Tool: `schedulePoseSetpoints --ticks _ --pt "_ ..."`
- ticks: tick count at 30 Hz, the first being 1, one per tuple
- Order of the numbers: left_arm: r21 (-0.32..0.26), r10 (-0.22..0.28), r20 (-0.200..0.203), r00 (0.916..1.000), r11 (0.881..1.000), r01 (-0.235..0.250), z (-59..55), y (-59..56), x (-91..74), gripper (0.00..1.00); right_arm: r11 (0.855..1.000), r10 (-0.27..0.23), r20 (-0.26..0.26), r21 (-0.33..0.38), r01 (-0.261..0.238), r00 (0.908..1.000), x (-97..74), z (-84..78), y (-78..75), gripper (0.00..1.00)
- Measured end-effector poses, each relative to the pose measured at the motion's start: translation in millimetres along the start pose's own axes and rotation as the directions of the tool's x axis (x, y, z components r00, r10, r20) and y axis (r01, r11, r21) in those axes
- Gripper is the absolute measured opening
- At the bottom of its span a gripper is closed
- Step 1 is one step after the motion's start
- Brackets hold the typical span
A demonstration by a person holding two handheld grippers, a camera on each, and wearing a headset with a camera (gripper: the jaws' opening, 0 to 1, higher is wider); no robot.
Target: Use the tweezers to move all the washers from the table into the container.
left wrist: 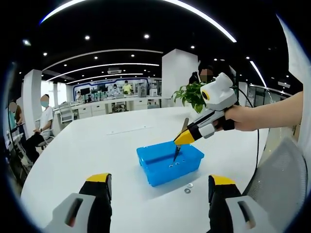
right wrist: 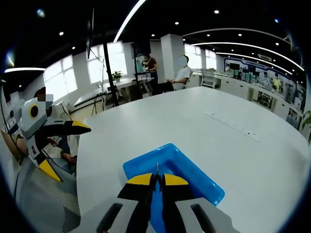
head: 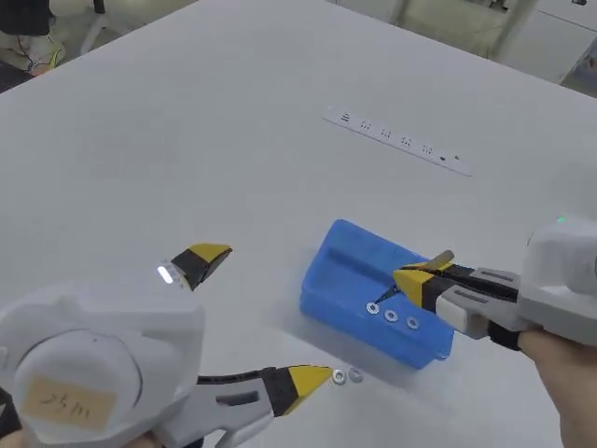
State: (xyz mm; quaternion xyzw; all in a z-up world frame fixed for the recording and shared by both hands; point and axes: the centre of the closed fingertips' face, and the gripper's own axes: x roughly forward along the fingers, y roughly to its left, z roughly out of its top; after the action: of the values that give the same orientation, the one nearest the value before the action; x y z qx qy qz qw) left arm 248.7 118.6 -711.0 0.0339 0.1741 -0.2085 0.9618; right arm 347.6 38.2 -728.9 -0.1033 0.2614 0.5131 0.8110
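Observation:
A blue container (head: 347, 259) sits on the white table, with three washers (head: 392, 316) lying inside it. Two more washers (head: 347, 376) lie on the table just in front of its near wall. My right gripper (head: 417, 279) is shut on the tweezers (head: 384, 295), whose tips point down into the container beside a washer. In the right gripper view the tweezers (right wrist: 157, 168) stick out over the container (right wrist: 194, 177). My left gripper (head: 261, 317) stands open to the left of the container, one jaw close to the loose washers (left wrist: 187, 188).
A white power strip (head: 396, 140) lies on the table beyond the container. The tabletop (head: 187, 140) is wide and bare to the left and far side. People sit and stand at desks in the background, well away.

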Motion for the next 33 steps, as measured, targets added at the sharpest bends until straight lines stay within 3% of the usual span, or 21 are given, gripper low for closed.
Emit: schedulePoseSetpoints --ticks 10,23,33 --pt "0.003 -0.005 -0.004 1.0 1.0 0.005 -0.9 -0.8 0.4 0.83 1.0 0.002 0.029 -0.012 -0.002 0.9996 -18.0 0.9 17.2 0.03" --pt "0.009 -0.008 -0.009 0.9999 1.0 0.008 -1.8 -1.5 1.0 0.83 0.998 0.055 0.023 -0.007 -0.055 0.9982 -20.6 -10.7 39.6 0.02" --pt "0.013 -0.013 -0.016 0.9998 1.0 0.013 -2.6 -2.3 1.4 0.83 0.993 0.104 -0.092 -0.05 -0.109 0.9903 -7.8 -42.0 54.0 0.02"
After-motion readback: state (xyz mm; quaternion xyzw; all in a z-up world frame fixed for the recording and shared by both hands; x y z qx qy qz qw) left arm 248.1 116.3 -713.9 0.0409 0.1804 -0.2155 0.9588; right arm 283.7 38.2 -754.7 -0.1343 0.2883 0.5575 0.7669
